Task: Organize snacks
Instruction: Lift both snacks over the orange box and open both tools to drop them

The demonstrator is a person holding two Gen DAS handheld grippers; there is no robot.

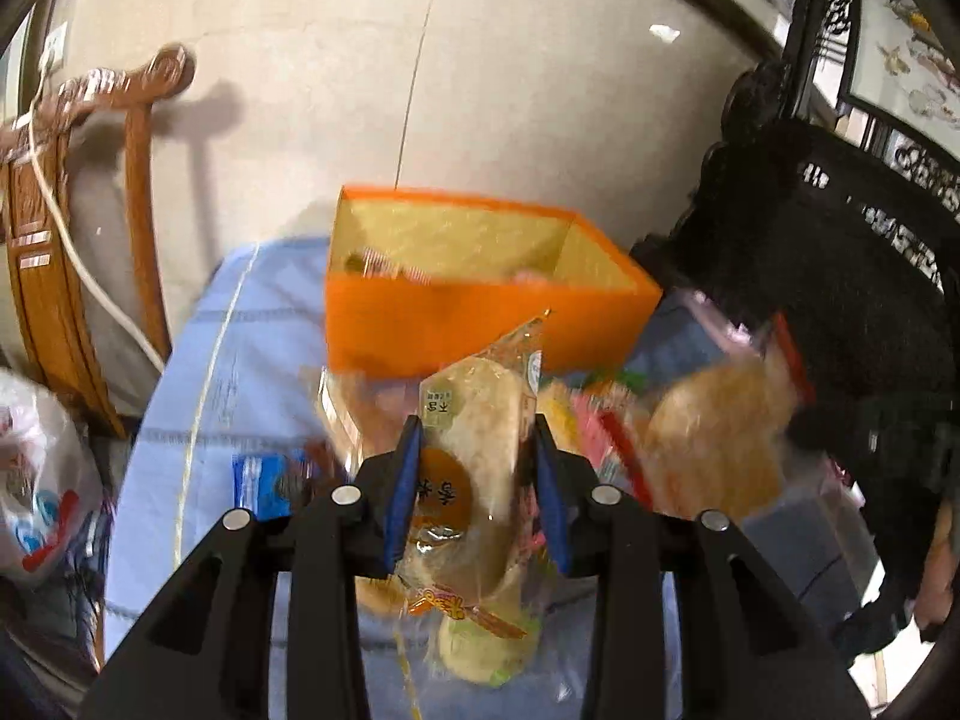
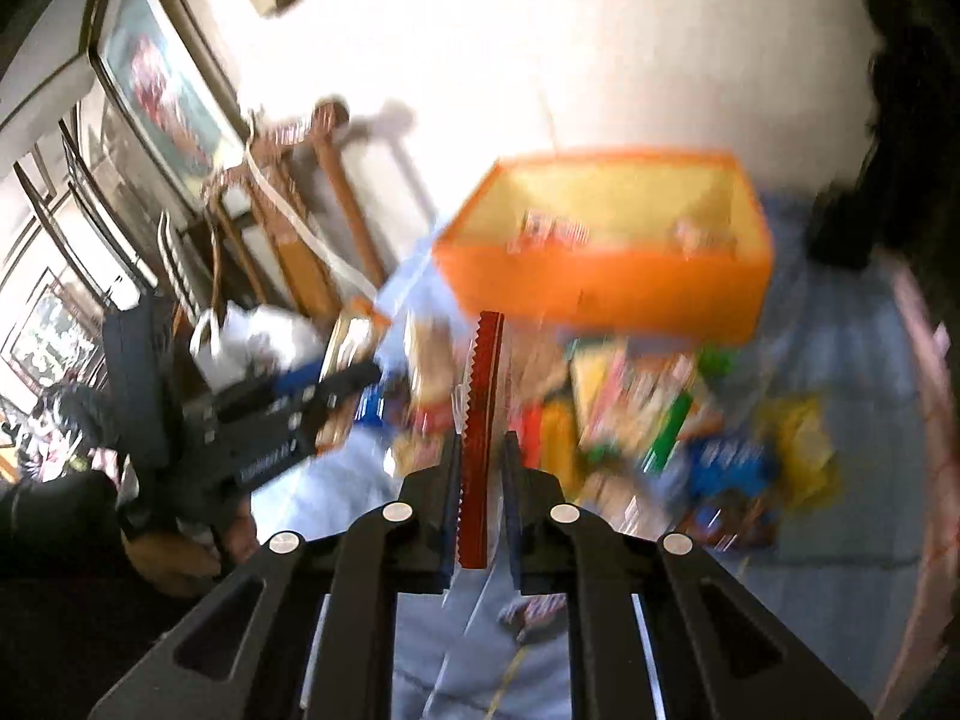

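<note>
Clamped in left gripper (image 1: 474,468): clear pastry pack (image 1: 474,450). Pinched in right gripper (image 2: 483,462): red-edged packet (image 2: 483,420). Beyond: orange box (image 1: 456,324).

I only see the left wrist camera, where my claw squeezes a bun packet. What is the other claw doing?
Observer: The right claw is shut on a packet's red zigzag edge.
Operator: I can hardly see into the orange box. What's in there?
Observer: Red-and-white striped packets lie inside the orange box.
Operator: Which snacks sit farthest right on the cloth?
Observer: A yellow packet, next to a blue packet.
</note>
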